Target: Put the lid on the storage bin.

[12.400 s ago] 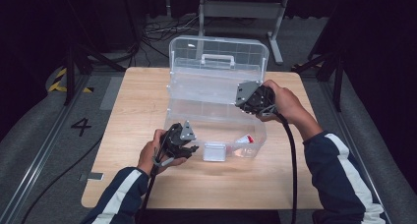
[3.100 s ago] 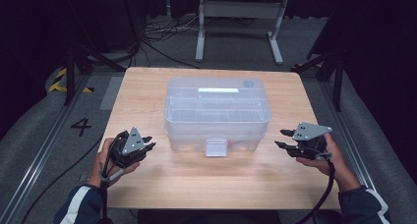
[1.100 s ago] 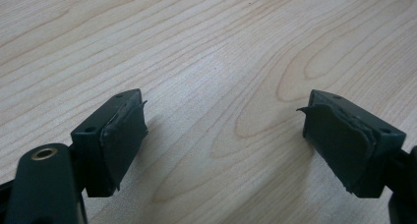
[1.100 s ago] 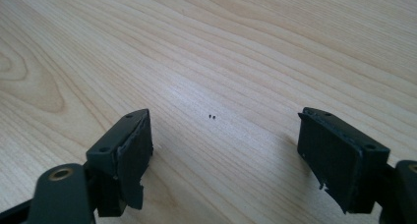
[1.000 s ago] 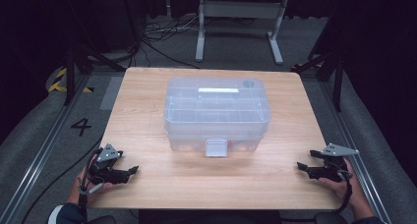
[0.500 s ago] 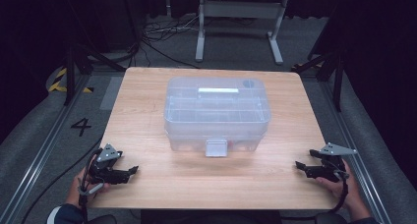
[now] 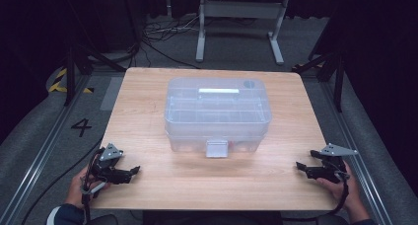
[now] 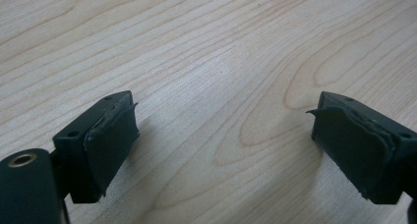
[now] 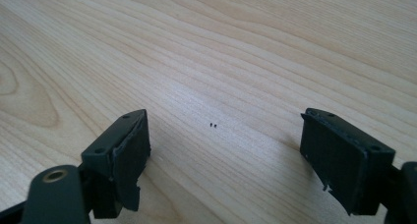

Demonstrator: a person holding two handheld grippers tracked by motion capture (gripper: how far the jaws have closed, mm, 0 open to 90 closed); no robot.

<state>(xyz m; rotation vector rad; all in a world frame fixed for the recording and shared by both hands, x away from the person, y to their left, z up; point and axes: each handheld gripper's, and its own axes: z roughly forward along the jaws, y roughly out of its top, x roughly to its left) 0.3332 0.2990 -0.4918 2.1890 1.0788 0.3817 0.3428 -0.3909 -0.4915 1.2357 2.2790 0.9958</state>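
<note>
Both tools, left [image 7: 132, 171] and right [image 7: 300, 167], gape empty at the bench [image 7: 148, 101] corners; best keep them off the closed box [image 7: 217, 114].

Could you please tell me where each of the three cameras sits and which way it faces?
High view: above the person's side, looking forward and down on the table, the closed clear box, both hands and the left gripper and right gripper.
Left gripper view: rides the left gripper, looking along its open jaws at bare wood.
Right gripper view: rides the right gripper, open jaws over wood.
Shared: the same wooden tabletop.
</note>
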